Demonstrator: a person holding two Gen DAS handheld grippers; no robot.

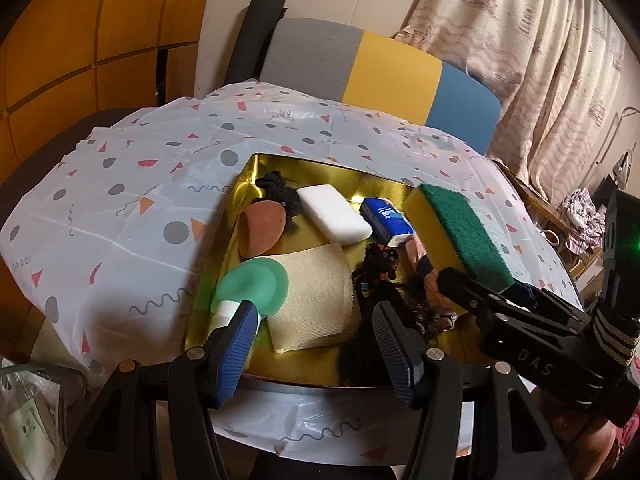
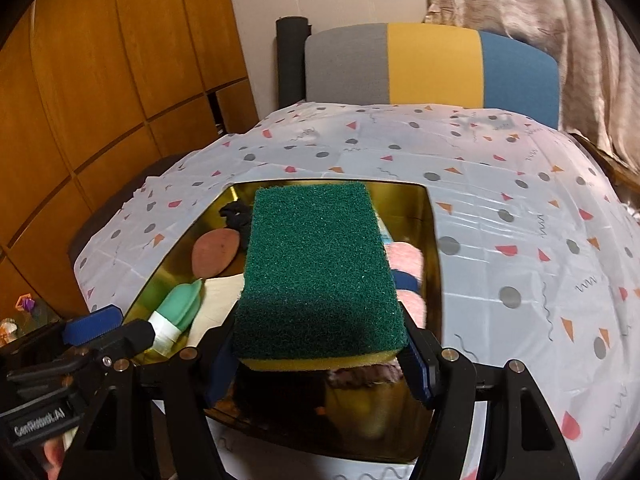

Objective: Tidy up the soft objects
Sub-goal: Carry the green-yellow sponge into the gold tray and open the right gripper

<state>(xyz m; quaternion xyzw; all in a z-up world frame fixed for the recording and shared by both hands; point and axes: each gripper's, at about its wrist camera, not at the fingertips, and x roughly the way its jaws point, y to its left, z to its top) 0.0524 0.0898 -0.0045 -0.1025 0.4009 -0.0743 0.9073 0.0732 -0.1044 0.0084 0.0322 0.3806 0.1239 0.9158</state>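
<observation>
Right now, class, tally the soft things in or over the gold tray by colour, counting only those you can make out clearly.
Green: 2, scrub sponge, green puff
White: 1, white sponge
Brown: 1, brown puff
Beige: 1, beige cloth
Black: 1, black scrunchie
Total: 6

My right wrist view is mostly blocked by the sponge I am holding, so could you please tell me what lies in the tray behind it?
Observer: A white foam block lies in the gold tray, hidden behind your green sponge.
Operator: Is anything beside it?
Observer: A blue packet lies just to its right in the left wrist view.
Operator: Is the left gripper holding anything?
Observer: No, the left gripper is open and empty above the beige cloth.
</observation>
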